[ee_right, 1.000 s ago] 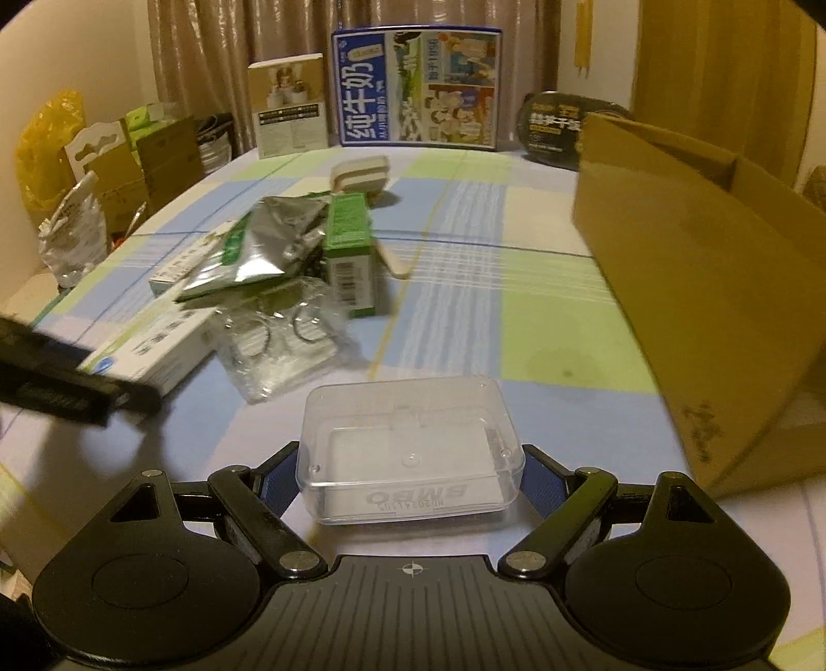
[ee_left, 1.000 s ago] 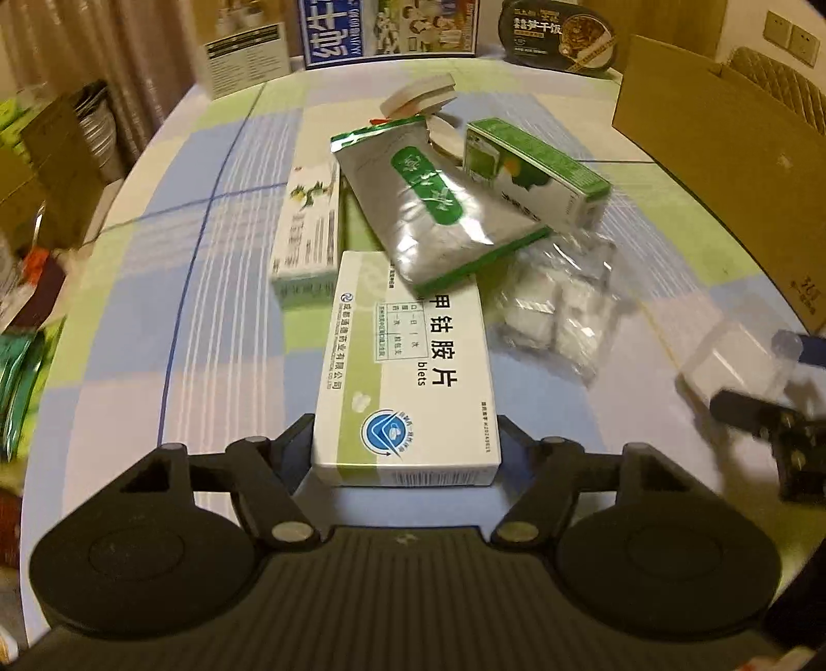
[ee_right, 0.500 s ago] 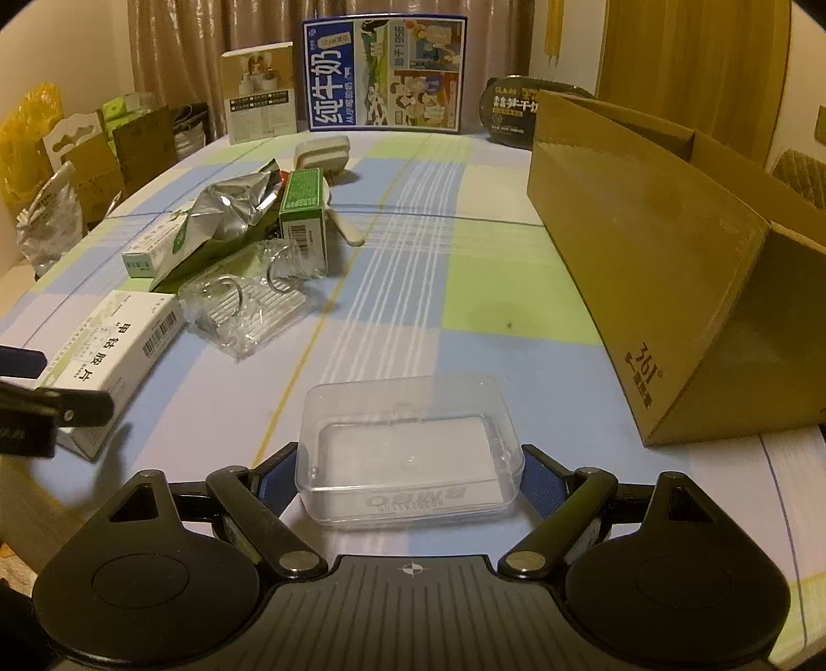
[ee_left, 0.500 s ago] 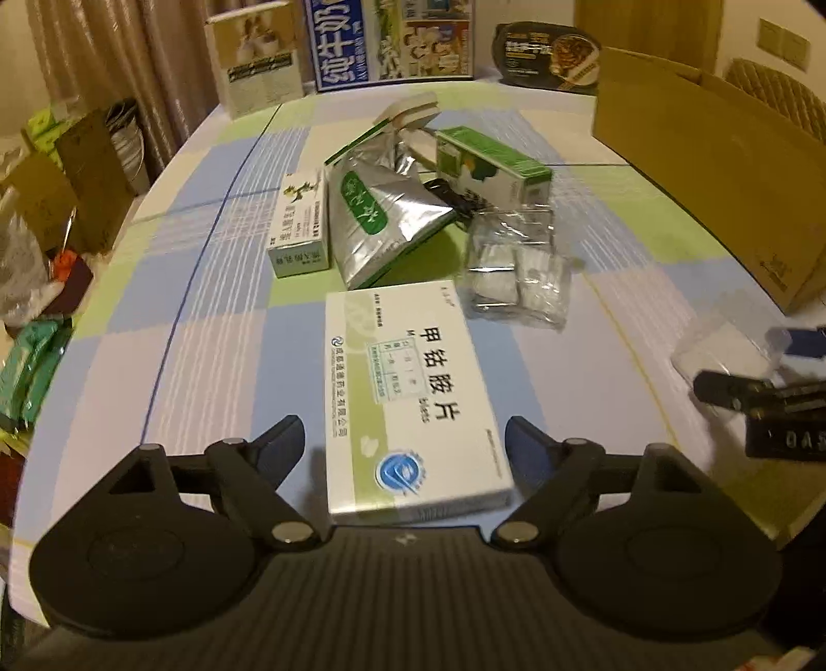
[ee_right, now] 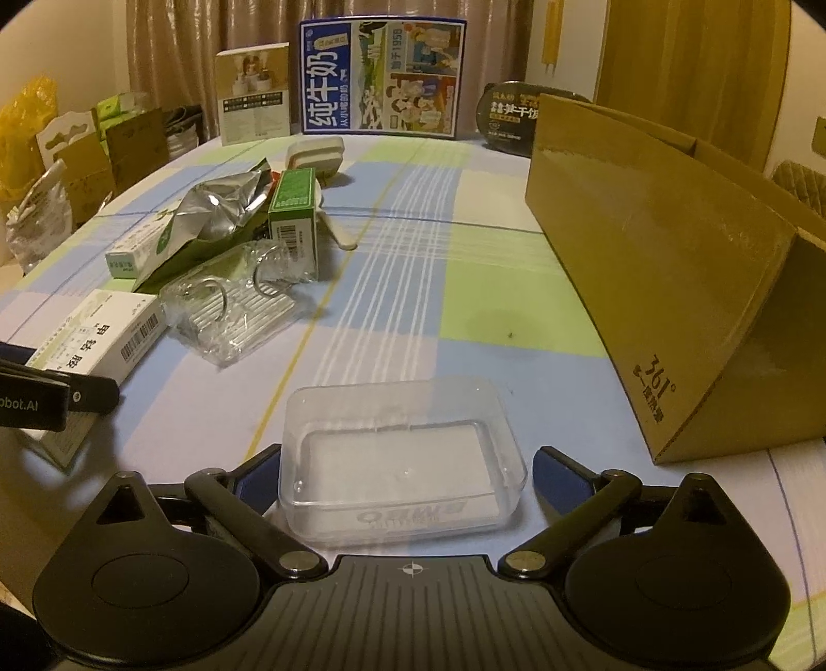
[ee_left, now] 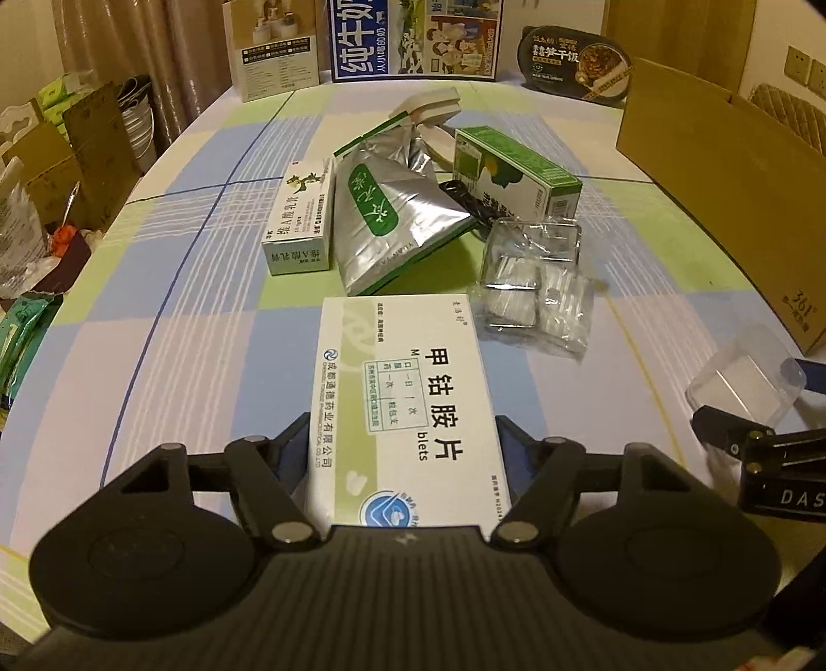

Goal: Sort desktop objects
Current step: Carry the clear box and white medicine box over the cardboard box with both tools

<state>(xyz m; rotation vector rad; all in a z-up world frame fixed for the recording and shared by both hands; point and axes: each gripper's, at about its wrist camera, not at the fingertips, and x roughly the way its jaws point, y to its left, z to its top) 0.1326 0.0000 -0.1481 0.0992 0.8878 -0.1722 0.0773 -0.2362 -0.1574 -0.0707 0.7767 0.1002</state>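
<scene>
Left gripper [ee_left: 402, 449] closing on medicine box [ee_left: 408, 408], near end hidden | right gripper [ee_right: 402, 472] opening, clear tray [ee_right: 400, 459] between, untouched

Looked like a home, dining-room corner. Round table [ee_right: 480, 268] had a checked blue/green/lilac tablecloth. Curtains [ee_right: 170, 46] hung behind it, wall sockets [ee_left: 805, 69] sat at the far right, a padded chair back [ee_left: 792, 116] beside them. Household clutter all over: milk carton [ee_right: 379, 77] and instant-rice bowl [ee_left: 575, 62] stood at the far edge, medicine boxes [ee_left: 402, 402] mid-table, cardboard boxes [ee_right: 90, 155] and plastic bags [ee_left: 20, 242] piled beside the table on the left
</scene>
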